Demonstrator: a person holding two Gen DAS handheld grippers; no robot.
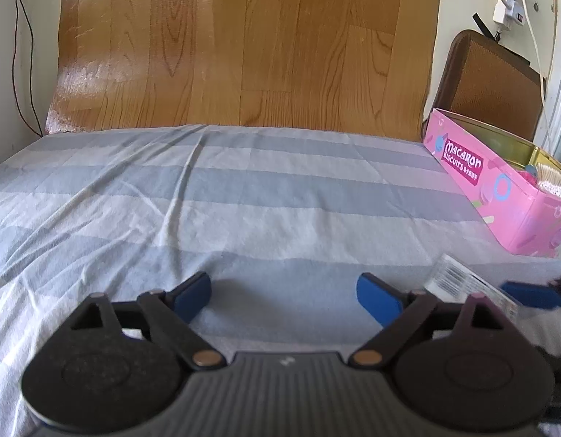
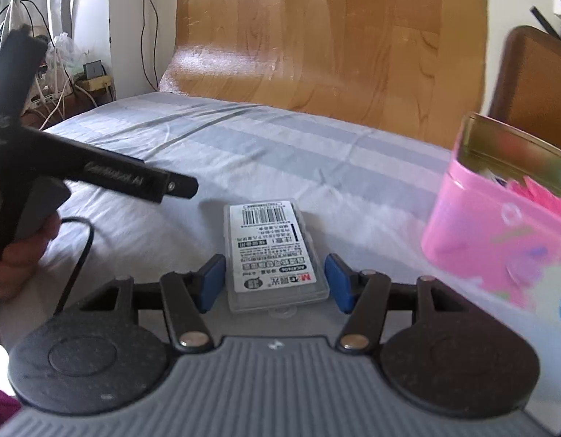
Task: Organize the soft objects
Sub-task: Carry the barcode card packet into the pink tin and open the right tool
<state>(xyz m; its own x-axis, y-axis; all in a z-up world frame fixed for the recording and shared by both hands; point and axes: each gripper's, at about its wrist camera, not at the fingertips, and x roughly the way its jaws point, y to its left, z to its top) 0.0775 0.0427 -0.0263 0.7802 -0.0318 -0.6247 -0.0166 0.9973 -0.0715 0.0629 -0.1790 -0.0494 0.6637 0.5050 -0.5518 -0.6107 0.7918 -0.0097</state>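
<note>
A clear plastic case (image 2: 276,253) with a barcode label sits between the right gripper (image 2: 276,280) pads; contact is unclear. The left gripper (image 1: 284,300) is released and empty. Only its view shows the pink tin's (image 1: 498,185) lettering.

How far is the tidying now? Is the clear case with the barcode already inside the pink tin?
Not yet. Already done: the pink tin holds some items, cotton swabs among them. In hand: the clear case sits between the right gripper's pads; whether they press on it is unclear. The left gripper is open and empty. Left: carrying the case into the tin.
</note>
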